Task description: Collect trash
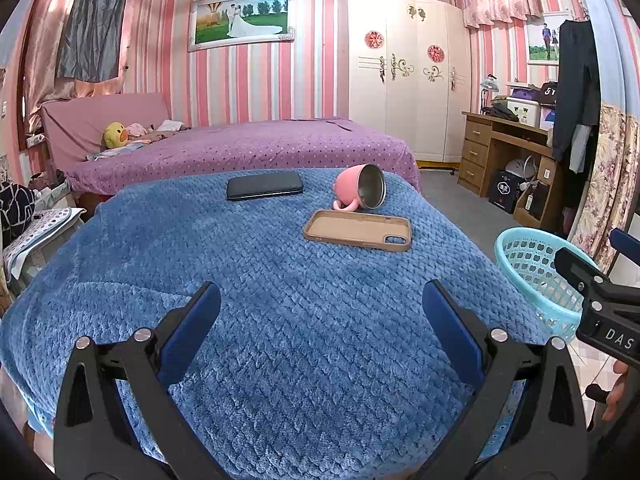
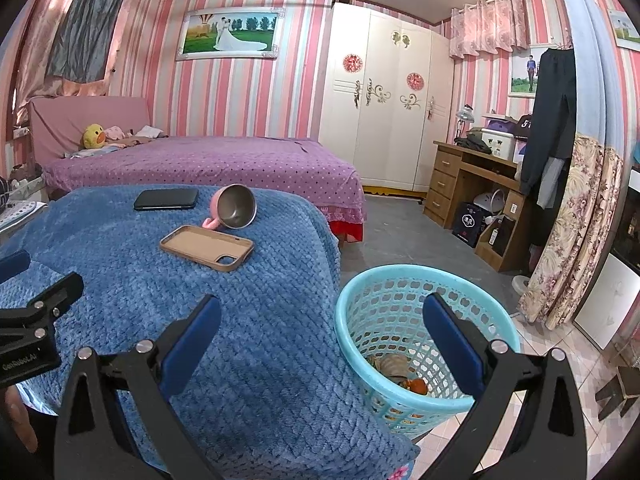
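A light blue plastic basket [image 2: 404, 308] stands on the floor beside the blue blanket [image 2: 248, 320]; brown and orange scraps of trash [image 2: 404, 372] lie at its bottom. My right gripper [image 2: 320, 316] hangs open over the blanket's edge and the basket's near rim, holding nothing. My left gripper [image 1: 320, 304] is open above the blanket [image 1: 280, 280], empty too. The basket [image 1: 532, 268] shows at the right of the left wrist view, behind the right gripper's body [image 1: 604, 304].
On the blanket lie a black phone [image 1: 265, 186], a tipped pink mug [image 1: 362, 192] and a tan phone case [image 1: 358, 230]. Behind is a purple bed [image 1: 248, 148]. A wooden desk [image 2: 472, 188] and floral curtain [image 2: 572, 232] stand right. A hand [image 1: 618, 392] shows at the edge.
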A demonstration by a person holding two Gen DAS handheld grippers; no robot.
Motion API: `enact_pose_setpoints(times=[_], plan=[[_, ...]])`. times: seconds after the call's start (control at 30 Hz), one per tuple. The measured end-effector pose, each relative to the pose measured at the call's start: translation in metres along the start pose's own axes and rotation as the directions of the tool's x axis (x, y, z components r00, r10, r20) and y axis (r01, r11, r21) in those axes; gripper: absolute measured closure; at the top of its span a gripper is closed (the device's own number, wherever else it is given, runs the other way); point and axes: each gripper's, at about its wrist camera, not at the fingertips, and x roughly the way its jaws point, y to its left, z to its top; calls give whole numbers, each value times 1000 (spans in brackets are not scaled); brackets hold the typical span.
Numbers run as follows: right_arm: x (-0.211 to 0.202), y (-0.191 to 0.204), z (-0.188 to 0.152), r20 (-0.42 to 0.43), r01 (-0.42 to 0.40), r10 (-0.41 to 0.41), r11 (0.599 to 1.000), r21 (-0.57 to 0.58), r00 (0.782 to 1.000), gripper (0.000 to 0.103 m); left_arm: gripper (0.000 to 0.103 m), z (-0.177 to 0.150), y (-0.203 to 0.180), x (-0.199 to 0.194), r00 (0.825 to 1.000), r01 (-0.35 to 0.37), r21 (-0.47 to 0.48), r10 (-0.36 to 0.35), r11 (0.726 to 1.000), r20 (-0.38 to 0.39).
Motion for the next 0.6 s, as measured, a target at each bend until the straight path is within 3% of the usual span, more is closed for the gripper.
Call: enact_pose_setpoints(times=[0.6], plan=[[1,0,0,2,0,0,1000,-2,1000,5,5,2,1,-3,1000,-7,-6,7,1000,16]])
